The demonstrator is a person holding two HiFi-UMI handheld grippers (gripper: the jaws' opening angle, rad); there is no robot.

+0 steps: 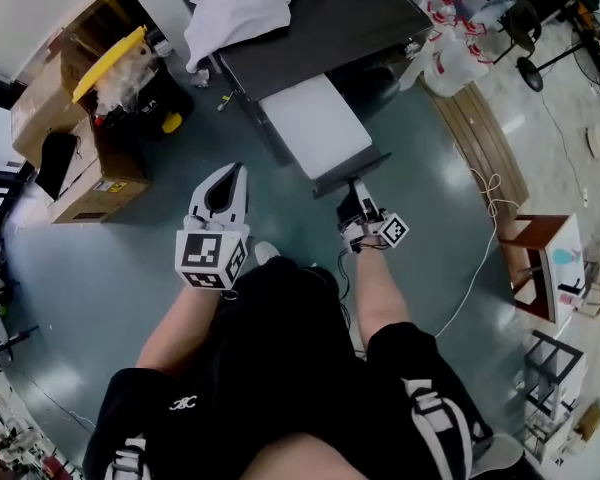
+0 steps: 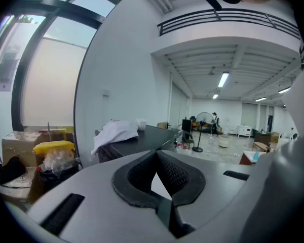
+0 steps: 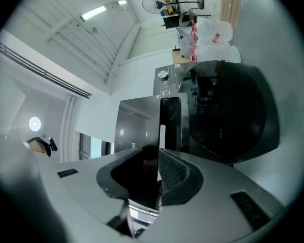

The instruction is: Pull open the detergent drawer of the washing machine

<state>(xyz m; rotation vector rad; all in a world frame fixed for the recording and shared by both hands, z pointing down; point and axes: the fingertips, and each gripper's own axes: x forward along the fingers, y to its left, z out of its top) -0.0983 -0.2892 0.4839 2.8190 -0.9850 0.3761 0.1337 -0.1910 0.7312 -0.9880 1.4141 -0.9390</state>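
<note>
While the right gripper [image 1: 356, 198] clamps narrowly on the dark front panel [image 1: 332, 180] of the detergent drawer [image 1: 315, 126], the drawer juts well out from the washing machine's [image 1: 330, 23] front edge. Left gripper [image 1: 225, 180] beside it: jaws together, empty. Drawer judged light, rigid plastic with a slick fascia. Best hold is the panel lip, with a straight pull.

White detergent drawer [image 1: 311, 125], wide open

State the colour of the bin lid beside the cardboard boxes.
Yellow bin lid; head view shows it best.
</note>
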